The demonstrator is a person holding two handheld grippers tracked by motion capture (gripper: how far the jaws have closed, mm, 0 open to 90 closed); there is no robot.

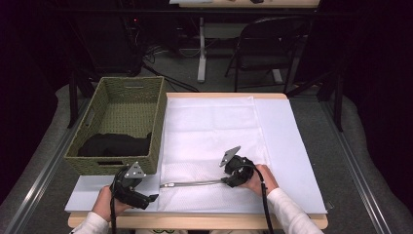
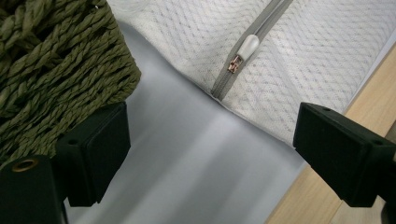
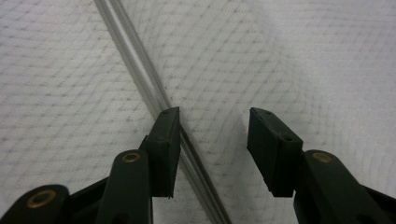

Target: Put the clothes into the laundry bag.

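Looking down from the high view, a white mesh bag lies flat on a pale sheet that covers most of the wooden surface. Its zipper runs along the near edge, close to the person's side. A green woven basket with a dark cloth inside stands at the left, its wall just beside the bag's left edge; that is the one thing hemming in the left gripper, which rests at the near left corner. The right gripper sits on the zipper's right end. To the right of the bag the sheet is bare up to its edge. A folding chair stands well behind the surface.

From the left gripper view, the jaws stand wide apart with nothing between them but bare sheet. The basket wall presses in right next to the left jaw, and the wooden edge runs under the right one. The zipper pull shows ahead, at the bag's corner; the high view gives it far less detail.

From the right gripper view, the jaws are about half open, holding nothing. The zipper track passes beneath the left jaw, with mesh all round.
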